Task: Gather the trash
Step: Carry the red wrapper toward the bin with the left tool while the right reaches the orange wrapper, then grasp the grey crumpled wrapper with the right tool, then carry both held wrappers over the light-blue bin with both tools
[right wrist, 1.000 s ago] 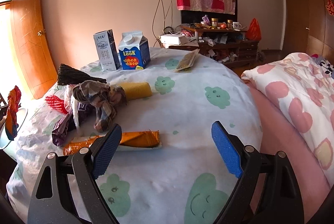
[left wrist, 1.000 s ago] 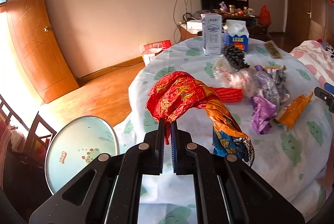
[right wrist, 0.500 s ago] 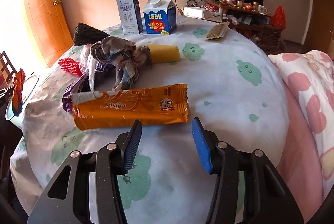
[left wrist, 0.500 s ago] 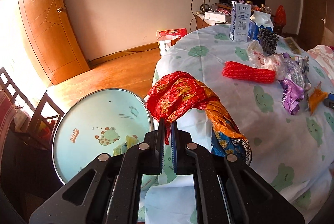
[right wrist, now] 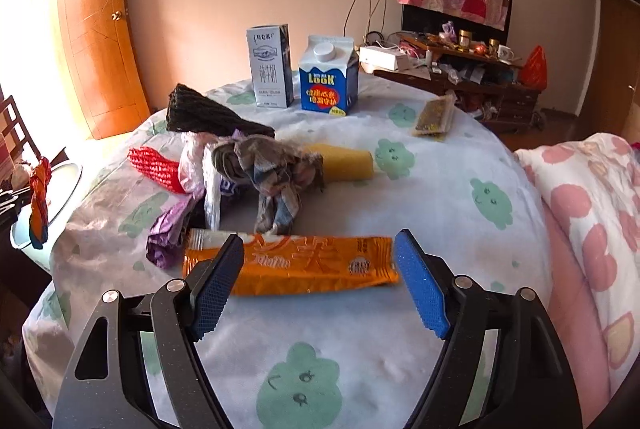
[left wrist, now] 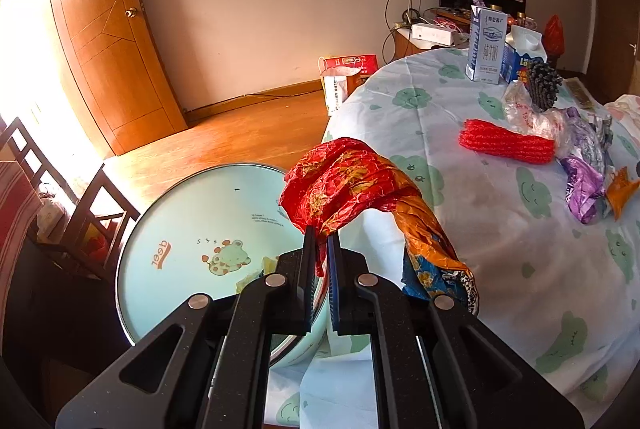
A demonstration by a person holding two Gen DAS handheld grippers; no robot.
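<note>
Trash collection mid-way, two wrappers in play.
Left hand-held gripper [left wrist: 320, 249] clenches red wrapper [left wrist: 344, 185] over bin [left wrist: 180, 229]; right hand-held gripper [right wrist: 320, 269], jaws opening, straddles orange wrapper [right wrist: 304, 263], which needs pinching next.

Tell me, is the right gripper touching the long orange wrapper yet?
Cannot tell. In the right wrist view the right gripper is opening around the orange wrapper, whose left end hides behind one pad, so no gap or contact shows.
</note>
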